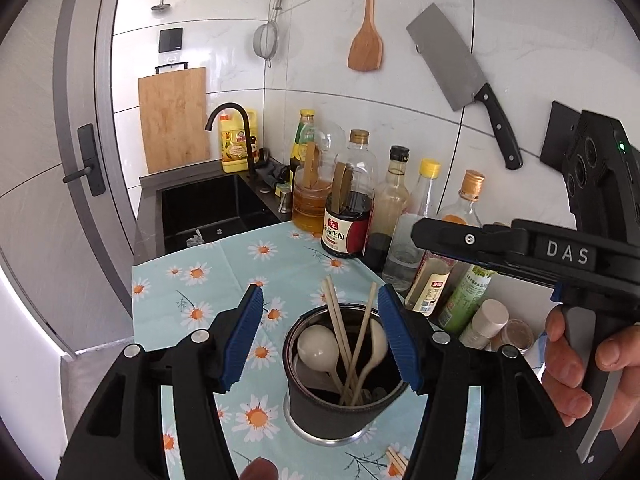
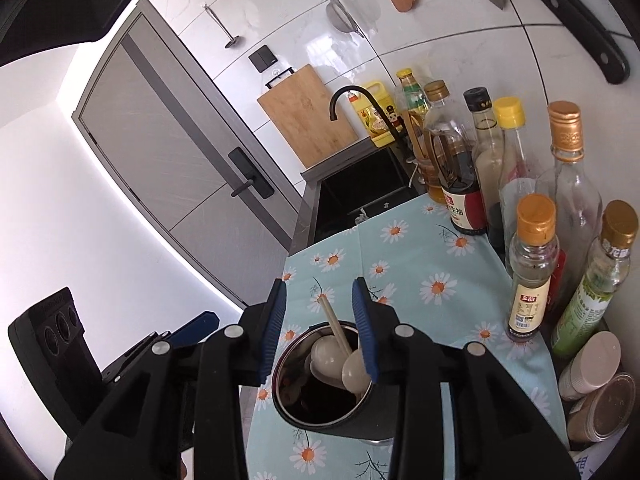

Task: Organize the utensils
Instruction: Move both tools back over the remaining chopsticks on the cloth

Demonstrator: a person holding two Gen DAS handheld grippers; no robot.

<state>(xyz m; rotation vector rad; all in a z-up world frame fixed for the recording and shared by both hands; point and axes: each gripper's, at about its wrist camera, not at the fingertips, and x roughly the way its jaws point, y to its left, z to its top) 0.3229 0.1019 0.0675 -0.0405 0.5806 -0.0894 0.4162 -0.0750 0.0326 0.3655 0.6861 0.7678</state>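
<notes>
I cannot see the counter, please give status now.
Left tongs open, empty. Right tongs open, empty. Spoons and chopsticks in holder. Nothing in the way.

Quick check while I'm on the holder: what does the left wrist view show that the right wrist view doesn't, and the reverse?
Left wrist only: the right tool from the side with the hand on its grip, several chopsticks standing in the utensil holder, and loose chopsticks on the cloth beside it.

Right wrist only: the whole grey door and the left tool's body low on the left side.

Both: holder with white spoons, daisy cloth, bottle row, sink, cutting board, and both tools open.
</notes>
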